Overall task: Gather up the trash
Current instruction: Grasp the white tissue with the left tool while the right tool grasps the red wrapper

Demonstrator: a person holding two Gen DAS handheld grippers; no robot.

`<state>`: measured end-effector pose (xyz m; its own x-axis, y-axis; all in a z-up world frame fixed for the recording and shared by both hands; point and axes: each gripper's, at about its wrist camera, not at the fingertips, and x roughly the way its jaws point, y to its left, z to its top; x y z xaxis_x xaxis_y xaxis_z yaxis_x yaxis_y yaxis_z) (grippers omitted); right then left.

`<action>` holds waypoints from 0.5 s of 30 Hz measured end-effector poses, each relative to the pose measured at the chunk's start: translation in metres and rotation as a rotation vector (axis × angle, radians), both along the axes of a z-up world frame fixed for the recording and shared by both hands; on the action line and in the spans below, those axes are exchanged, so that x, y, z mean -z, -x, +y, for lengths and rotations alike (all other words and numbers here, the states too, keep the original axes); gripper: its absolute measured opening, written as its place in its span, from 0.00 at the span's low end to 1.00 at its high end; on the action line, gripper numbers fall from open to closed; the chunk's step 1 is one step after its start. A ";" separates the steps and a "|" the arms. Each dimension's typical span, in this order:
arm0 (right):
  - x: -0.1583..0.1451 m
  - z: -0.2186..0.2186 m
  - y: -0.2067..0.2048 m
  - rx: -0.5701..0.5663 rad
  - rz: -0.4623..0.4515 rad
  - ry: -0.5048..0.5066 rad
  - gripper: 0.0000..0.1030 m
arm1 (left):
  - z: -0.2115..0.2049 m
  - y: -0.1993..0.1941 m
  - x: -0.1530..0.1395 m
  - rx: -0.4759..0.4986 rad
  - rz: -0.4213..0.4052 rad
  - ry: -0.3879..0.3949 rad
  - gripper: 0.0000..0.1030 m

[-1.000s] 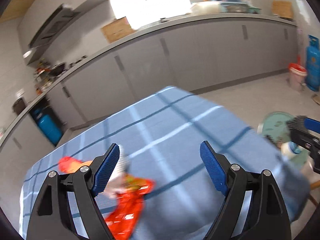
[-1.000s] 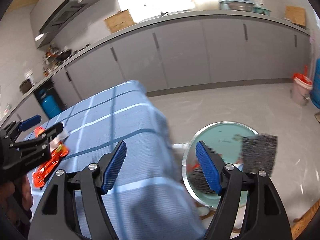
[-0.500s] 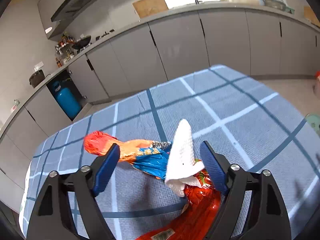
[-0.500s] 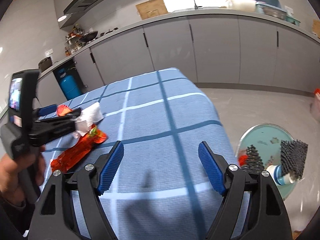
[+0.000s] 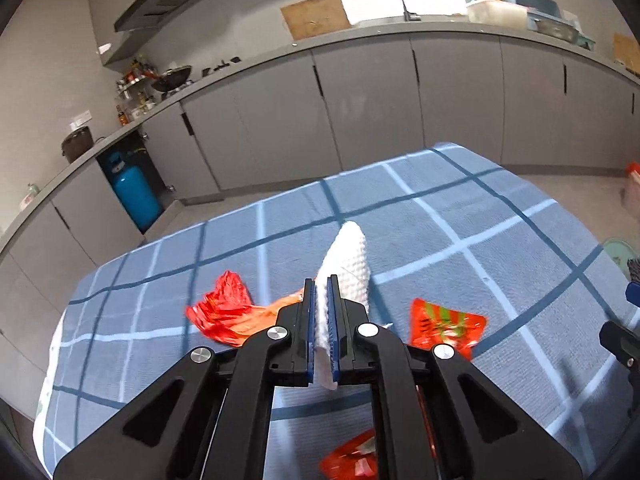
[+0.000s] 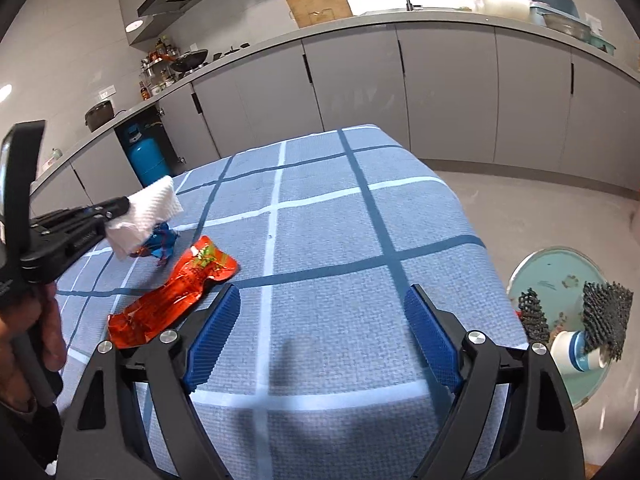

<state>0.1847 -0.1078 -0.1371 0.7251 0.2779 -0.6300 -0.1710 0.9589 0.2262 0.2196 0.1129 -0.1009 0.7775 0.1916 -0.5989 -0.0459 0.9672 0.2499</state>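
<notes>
The left gripper clamps a crumpled white embossed paper towel, held just above the blue checked tablecloth beside a flattened red foil snack wrapper. The right gripper hangs open over the cloth's near edge.

Open blue checked table across centre, far half and right side, no items standing there. Left near quarter cluttered: long red wrapper flat on cloth just ahead of right tool left finger, blue-orange wrapper beyond it, left tool with white paper towel raised above both. Off table's right edge, floor bin with open top, black mesh pieces and a white-blue cup at its near rim.
</notes>
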 end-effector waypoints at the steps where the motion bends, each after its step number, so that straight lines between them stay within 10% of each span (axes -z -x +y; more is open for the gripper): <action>1: 0.000 0.004 -0.001 -0.005 0.005 -0.005 0.81 | 0.007 0.003 0.000 -0.018 -0.003 -0.005 0.07; 15: 0.028 0.138 -0.043 -0.155 0.174 0.043 0.70 | 0.077 0.028 0.025 -0.173 0.042 -0.002 0.07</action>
<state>0.2275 0.0297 -0.1655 0.5549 0.3480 -0.7556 -0.2790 0.9335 0.2251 0.1915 0.1902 -0.1255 0.7070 0.3217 -0.6298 -0.2012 0.9452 0.2570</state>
